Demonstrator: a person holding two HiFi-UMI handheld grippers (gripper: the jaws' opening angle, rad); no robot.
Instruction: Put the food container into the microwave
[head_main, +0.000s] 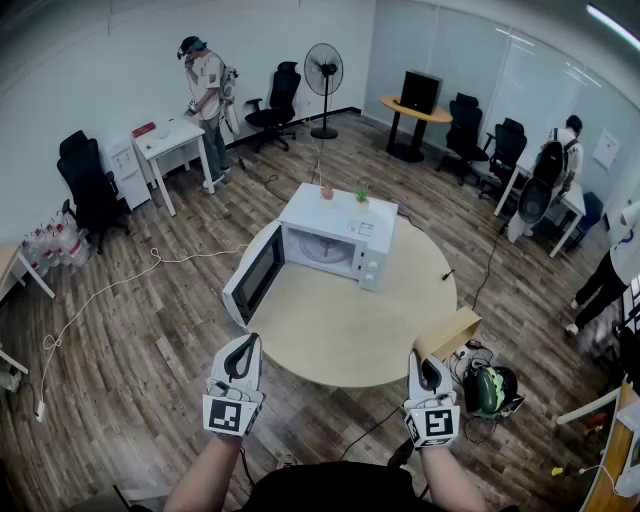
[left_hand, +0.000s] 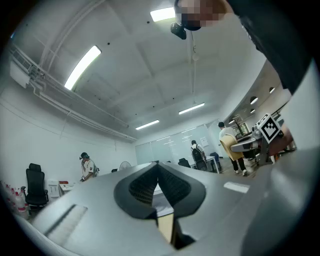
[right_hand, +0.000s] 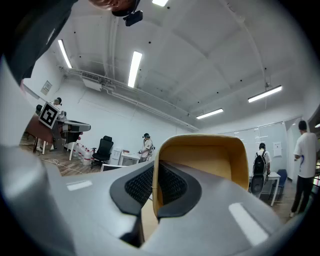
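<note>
A white microwave (head_main: 335, 238) stands on the round wooden table (head_main: 340, 335), and its door (head_main: 255, 275) hangs open toward the left. The tan food container (head_main: 447, 335) is held tilted at the table's near right edge, with my right gripper (head_main: 428, 362) shut on its wall. In the right gripper view the container (right_hand: 210, 155) rises over the right gripper (right_hand: 155, 172), one wall pinched between the jaws. My left gripper (head_main: 243, 343) hovers at the table's near left edge, shut and holding nothing. The left gripper view has the left gripper (left_hand: 159, 167) pointing up toward the ceiling.
Two small items (head_main: 327, 190) sit on top of the microwave. A green and black bag (head_main: 490, 390) and cables lie on the floor at the right. A fan (head_main: 323, 70), office chairs (head_main: 90, 185), desks and several people stand around the room.
</note>
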